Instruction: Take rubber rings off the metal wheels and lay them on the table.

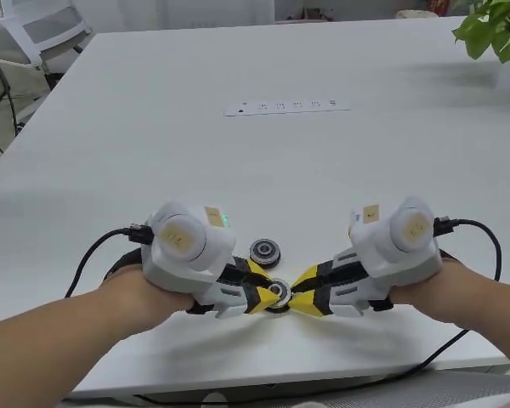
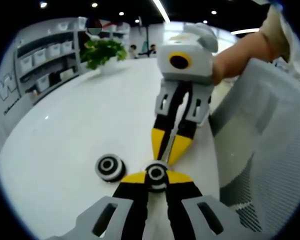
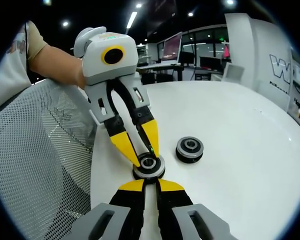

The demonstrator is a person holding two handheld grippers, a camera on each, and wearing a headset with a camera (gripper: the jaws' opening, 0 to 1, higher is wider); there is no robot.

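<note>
A metal wheel (image 1: 277, 292) with a black rubber ring sits near the table's front edge, between both grippers. My left gripper (image 1: 262, 297) comes in from the left and is shut on this wheel (image 2: 156, 173), its yellow tips on either side. My right gripper (image 1: 296, 294) comes in from the right, its jaws nearly together and pinching the ring at the wheel's rim (image 3: 149, 167). In the left gripper view the right gripper (image 2: 167, 153) points down at the wheel. A second wheel (image 1: 264, 251) with its ring on lies free on the table just beyond, also in the gripper views (image 2: 110, 167) (image 3: 190, 148).
The white table (image 1: 238, 170) stretches far ahead, with a socket strip (image 1: 286, 107) set in its middle. A plant (image 1: 493, 30) stands at the far right and a chair (image 1: 34, 30) at the far left. A mesh chair (image 3: 40, 165) sits right behind the front edge.
</note>
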